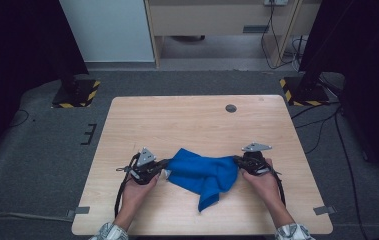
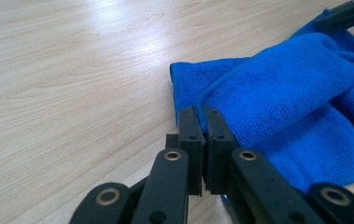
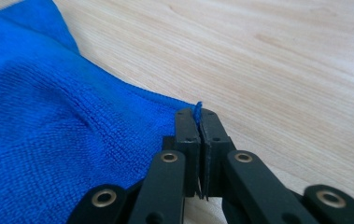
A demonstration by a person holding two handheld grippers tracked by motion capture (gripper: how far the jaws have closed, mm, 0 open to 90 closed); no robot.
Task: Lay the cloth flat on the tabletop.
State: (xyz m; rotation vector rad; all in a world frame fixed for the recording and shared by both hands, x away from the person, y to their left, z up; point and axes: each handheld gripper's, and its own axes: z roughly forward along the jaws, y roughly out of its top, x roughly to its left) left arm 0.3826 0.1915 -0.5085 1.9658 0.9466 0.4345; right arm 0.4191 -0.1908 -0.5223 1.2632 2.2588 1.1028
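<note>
Left gripper (image 2: 201, 113), right gripper (image 3: 195, 114) each clamp a blue cloth (image 1: 204, 172) corner | pull apart evenly, keeping it taut over the table (image 1: 187, 117).

A blue cloth (image 1: 204, 175) lies near the table's (image 1: 187, 120) front edge, the left gripper (image 1: 164, 165) and right gripper (image 1: 237, 161) pinching its ends.

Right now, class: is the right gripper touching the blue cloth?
Touching. In the right gripper view, the right gripper has its jaws shut on the edge of the blue cloth, a sliver of blue fabric poking out between them.
</note>
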